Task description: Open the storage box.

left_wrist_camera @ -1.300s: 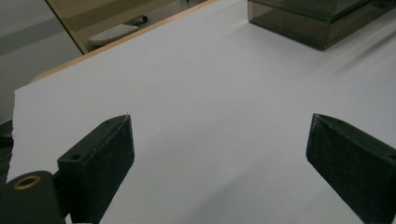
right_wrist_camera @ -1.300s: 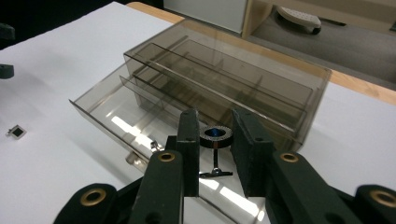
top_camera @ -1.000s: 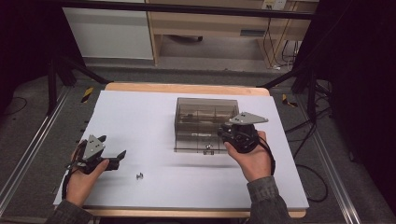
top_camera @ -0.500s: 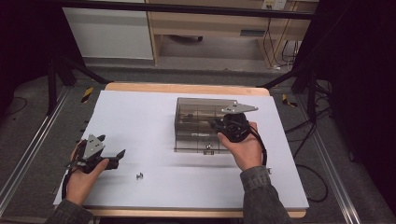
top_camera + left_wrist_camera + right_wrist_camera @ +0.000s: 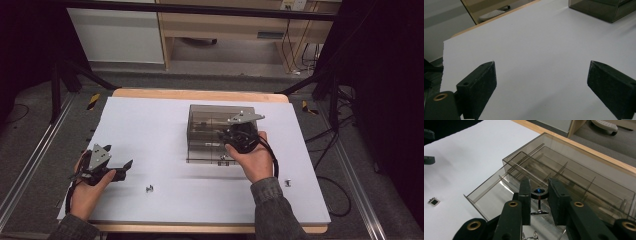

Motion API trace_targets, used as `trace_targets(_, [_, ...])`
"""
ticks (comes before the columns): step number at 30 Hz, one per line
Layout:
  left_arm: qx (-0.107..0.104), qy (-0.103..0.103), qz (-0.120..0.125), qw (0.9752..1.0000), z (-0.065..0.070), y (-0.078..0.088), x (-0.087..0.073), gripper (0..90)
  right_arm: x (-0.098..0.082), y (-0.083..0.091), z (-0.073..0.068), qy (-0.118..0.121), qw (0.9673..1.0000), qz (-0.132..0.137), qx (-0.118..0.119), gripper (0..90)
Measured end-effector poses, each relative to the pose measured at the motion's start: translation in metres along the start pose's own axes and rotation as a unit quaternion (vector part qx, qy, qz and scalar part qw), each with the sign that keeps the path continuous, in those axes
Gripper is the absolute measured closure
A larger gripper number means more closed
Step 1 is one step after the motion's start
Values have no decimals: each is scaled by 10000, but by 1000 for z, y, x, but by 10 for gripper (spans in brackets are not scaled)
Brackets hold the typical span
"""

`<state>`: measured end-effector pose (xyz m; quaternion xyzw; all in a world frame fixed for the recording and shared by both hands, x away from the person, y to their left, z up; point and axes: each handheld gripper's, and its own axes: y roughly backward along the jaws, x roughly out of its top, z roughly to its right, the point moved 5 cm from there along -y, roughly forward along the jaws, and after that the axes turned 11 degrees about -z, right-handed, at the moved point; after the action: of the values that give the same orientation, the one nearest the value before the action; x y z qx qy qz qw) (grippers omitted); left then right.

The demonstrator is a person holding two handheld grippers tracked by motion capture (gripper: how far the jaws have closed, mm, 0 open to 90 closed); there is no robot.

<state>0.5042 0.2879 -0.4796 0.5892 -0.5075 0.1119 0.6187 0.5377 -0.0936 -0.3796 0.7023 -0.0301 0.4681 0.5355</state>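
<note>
The right gripper (image 5: pixel 539 202) pinches a little cufflink (image 5: pixel 539 195) between its jaws, above the smoky plastic box (image 5: pixel 579 170) with thin walls inside. The left gripper (image 5: pixel 541 82) has its jaws wide apart with nothing between them, and the box sits far past them.

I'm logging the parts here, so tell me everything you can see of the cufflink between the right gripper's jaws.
The cufflink has a round dark head with a ridged rim and a blue centre, a thin shiny metal post and a flat toggle bar at its foot. It stands upright, gripped at the head between the right gripper's black jaws, over the open front compartment of the smoky clear plastic organiser box.
</note>
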Motion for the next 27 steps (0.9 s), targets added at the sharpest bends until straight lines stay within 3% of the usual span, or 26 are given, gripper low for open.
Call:
trace_targets(9, [-36,-39,-27,10000,2,-1,0,85,-9,-8,-5,6,9999,-156,75,733])
trace_targets(18, [-64,-109,-67,9999,5,-2,0,85,-14,-15,-4,91,9991,-403,-65,733])
trace_targets(27, [-85,-152,-75,9998,8,-3,0,85,-21,-21,-2,95,9978,-654,-45,733])
